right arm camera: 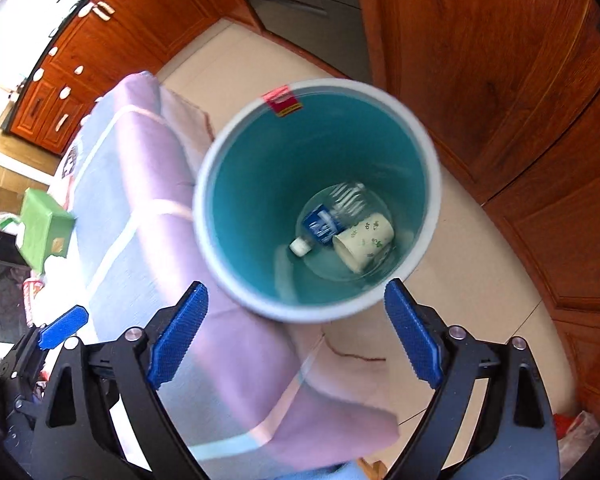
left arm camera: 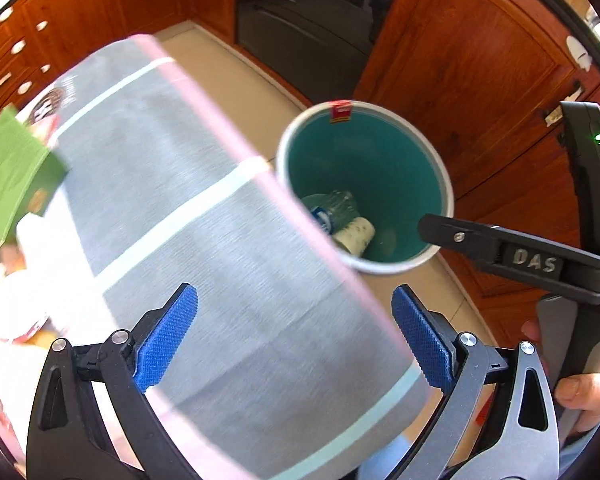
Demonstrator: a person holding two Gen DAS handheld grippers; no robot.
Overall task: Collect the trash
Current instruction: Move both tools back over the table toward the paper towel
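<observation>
A round bin (right arm camera: 320,200) stands on the pale tiled floor (right arm camera: 480,272), close against a table draped in a grey cloth (left arm camera: 204,240) with thin white stripes and a pink hem. The bin is smooth plastic, teal inside with a pale rim, and a small red sticker (right arm camera: 282,100) clings to the far lip.

At the bottom lie 2 pieces of trash, touching. A clear, crumpled plastic bottle (right arm camera: 332,216) with a blue label lies on its side, its white cap toward the near left wall and its base toward the far right. Against it rests a paper cup (right arm camera: 364,242), cream with small green sprigs, also on its side, its open mouth turned toward the near left.

The right gripper (right arm camera: 296,336) hangs above the bin's near rim, pointing steeply down, its 2 ridged blue pads spread wide with nothing between them; bottle and cup lie below and beyond its tips. The left gripper (left arm camera: 296,336) is over the cloth's edge, just left of the bin, equally wide and empty.

A green box (left arm camera: 16,176) sits on the table farther left. Glossy reddish wood cabinets (right arm camera: 500,80) ring the floor.
</observation>
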